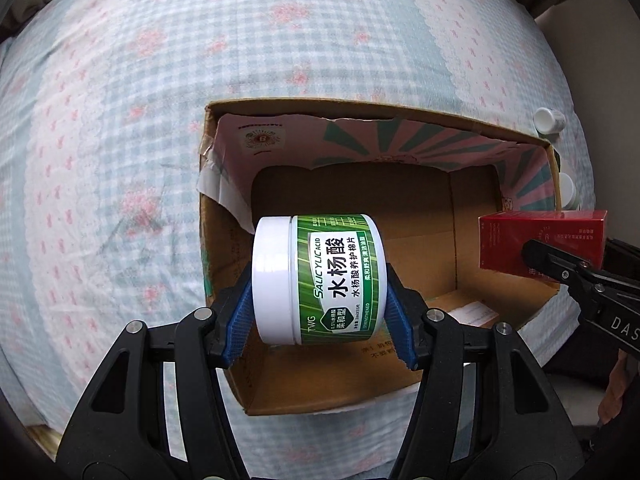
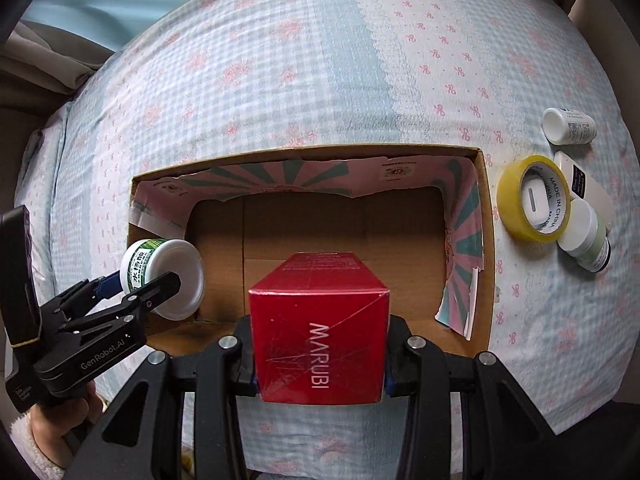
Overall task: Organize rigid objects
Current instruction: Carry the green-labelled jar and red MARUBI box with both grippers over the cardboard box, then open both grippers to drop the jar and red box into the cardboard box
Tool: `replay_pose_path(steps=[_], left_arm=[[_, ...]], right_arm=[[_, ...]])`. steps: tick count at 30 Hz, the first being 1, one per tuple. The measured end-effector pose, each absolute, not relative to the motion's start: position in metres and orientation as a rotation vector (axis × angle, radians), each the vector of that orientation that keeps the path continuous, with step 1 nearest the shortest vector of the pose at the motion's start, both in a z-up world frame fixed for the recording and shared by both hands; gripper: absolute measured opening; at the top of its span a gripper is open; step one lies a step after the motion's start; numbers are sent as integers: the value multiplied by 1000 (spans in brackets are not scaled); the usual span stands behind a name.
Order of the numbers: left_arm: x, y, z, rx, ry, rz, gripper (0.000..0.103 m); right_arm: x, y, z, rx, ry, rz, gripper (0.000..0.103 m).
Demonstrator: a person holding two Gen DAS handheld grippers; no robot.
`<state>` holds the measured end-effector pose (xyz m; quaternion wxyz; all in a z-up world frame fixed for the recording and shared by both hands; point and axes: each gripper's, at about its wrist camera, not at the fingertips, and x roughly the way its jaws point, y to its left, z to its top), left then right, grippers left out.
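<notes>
My left gripper (image 1: 320, 312) is shut on a green and white jar (image 1: 320, 278) held on its side above the left part of an open cardboard box (image 1: 420, 256). The jar (image 2: 160, 276) and left gripper (image 2: 152, 284) also show in the right wrist view. My right gripper (image 2: 320, 360) is shut on a red MARUBI carton (image 2: 320, 328), held over the near edge of the box (image 2: 312, 232). In the left wrist view the red carton (image 1: 540, 240) sits at the box's right wall. The box's floor shows bare cardboard.
The box lies on a bed with a checked floral cover (image 2: 280, 60). Right of the box lie a yellow tape roll (image 2: 534, 200), a white bottle (image 2: 568, 126), a green-white bottle (image 2: 584, 242) and a flat white device (image 2: 588, 188).
</notes>
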<state>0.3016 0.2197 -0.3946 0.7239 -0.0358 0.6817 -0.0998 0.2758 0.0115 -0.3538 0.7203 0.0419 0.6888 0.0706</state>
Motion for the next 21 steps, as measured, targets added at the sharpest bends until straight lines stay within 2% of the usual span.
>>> replay_pose_path(steps=[11, 21], left_arm=[[323, 197, -418, 75, 1502, -283, 54], [312, 182, -408, 184, 1466, -339, 54]], right_arm=[[304, 6, -391, 69, 1564, 109, 38], [310, -2, -389, 102, 1567, 70, 38]])
